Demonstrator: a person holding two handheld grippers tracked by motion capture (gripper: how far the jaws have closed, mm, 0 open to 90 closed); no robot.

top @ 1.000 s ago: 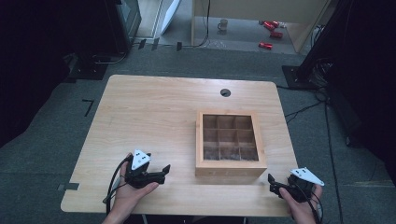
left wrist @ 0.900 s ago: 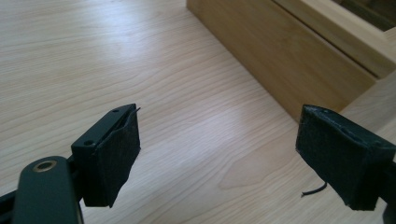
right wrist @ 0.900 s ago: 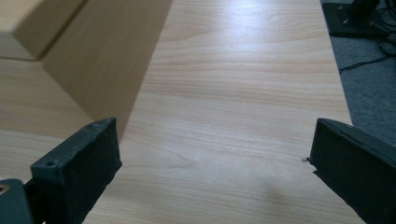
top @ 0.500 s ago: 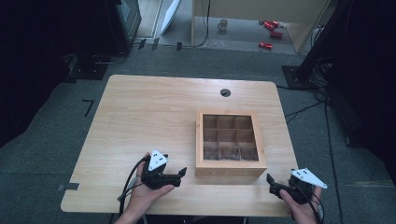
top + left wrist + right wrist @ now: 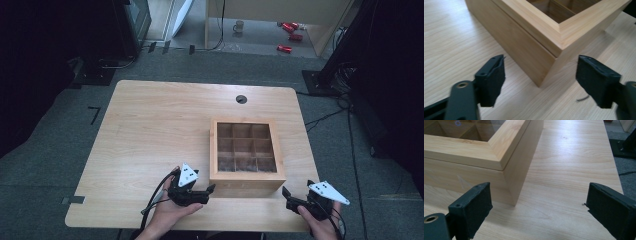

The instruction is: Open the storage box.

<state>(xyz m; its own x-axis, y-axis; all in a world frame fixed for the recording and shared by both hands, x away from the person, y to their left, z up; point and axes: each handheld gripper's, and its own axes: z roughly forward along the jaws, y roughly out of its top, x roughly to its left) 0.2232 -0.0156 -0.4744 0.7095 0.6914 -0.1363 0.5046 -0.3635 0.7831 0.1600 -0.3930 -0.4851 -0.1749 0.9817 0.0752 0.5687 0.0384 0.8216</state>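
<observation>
Pale wood is what we see most: a light wooden table [image 5: 165, 125] carries a square light-wood box with a windowed lid over nine compartments [image 5: 246, 150], standing toward 4 o'clock from the table's centre, near the front edge. A small round dark hole [image 5: 241, 99] sits in the table at 12 o'clock from the box.

The left gripper [image 5: 207, 190], black with a grey three-cornered plate, is held in the left hand [image 5: 167, 214] at 7 o'clock from the box, just beside its front left corner. In the left gripper view its jaws stand wide apart, with nothing between them, and the box corner is just ahead.

The right gripper [image 5: 287, 194] lies at 5 o'clock from the box, held by the right hand [image 5: 320, 226]. Its jaws are also spread wide and hold nothing; the front right corner of the box is near them.
</observation>
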